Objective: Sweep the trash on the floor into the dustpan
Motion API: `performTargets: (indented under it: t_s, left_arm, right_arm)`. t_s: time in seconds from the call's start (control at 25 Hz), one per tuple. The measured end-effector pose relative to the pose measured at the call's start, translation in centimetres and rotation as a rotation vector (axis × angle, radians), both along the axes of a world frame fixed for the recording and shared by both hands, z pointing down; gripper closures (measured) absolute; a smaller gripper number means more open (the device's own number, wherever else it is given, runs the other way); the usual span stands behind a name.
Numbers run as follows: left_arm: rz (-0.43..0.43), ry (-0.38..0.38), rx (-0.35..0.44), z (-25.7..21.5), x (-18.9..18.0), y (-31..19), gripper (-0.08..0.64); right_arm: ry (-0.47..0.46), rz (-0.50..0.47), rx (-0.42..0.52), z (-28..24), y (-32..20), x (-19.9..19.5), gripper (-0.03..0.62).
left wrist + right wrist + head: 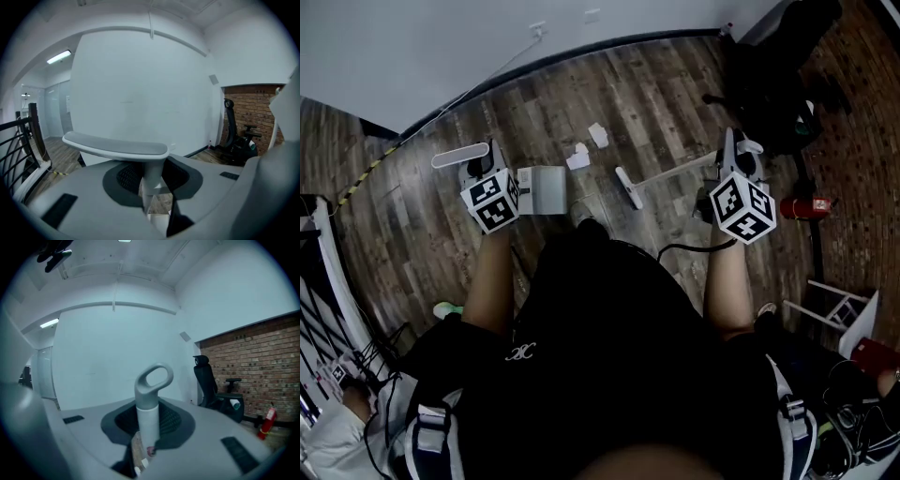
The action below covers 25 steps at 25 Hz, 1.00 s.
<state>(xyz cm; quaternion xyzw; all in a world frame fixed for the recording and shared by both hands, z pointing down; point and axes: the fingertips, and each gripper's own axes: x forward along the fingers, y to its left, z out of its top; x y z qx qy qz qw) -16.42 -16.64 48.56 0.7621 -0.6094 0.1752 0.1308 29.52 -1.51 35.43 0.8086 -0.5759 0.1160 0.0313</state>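
Two pieces of white paper trash (598, 134) (578, 157) lie on the dark wood floor ahead of me. My left gripper (484, 171) is shut on the upright handle of a white dustpan (542, 188), whose pan rests on the floor just right of it. In the left gripper view the handle's flat grey top (117, 146) stands above the jaws. My right gripper (733, 157) is shut on the broom handle (148, 420), which ends in a grey loop (153, 379). The broom's head (628, 188) sits on the floor right of the dustpan, below the paper.
A black office chair (776, 80) stands at the far right beside a brick wall. A red fire extinguisher (806, 206) lies near my right gripper. A white frame (842, 309) is at the lower right. The white wall and dark baseboard (581, 52) run across the back.
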Motion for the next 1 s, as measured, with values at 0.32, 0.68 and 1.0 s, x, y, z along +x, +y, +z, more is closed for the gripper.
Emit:
performTargets:
  t_s: [0.32, 0.68, 1.0]
  left_arm:
    - [-0.223, 0.04, -0.092, 5.0, -3.4, -4.0, 0.456]
    - [-0.401, 0.088, -0.217, 11.5, -5.4, -6.1, 0.456]
    - [-0.519, 0.103, -0.2, 12.5, -4.2, -2.6, 0.456]
  right_arm:
    - [-0.015, -0.045, -0.043, 0.8, -6.4, 1.2, 0.525]
    - [-0.016, -0.1, -0.038, 1.6, -13.5, 2.2, 0.525]
    - [-0.036, -0.163, -0.017, 2.8, -18.4, 5.5, 0.525]
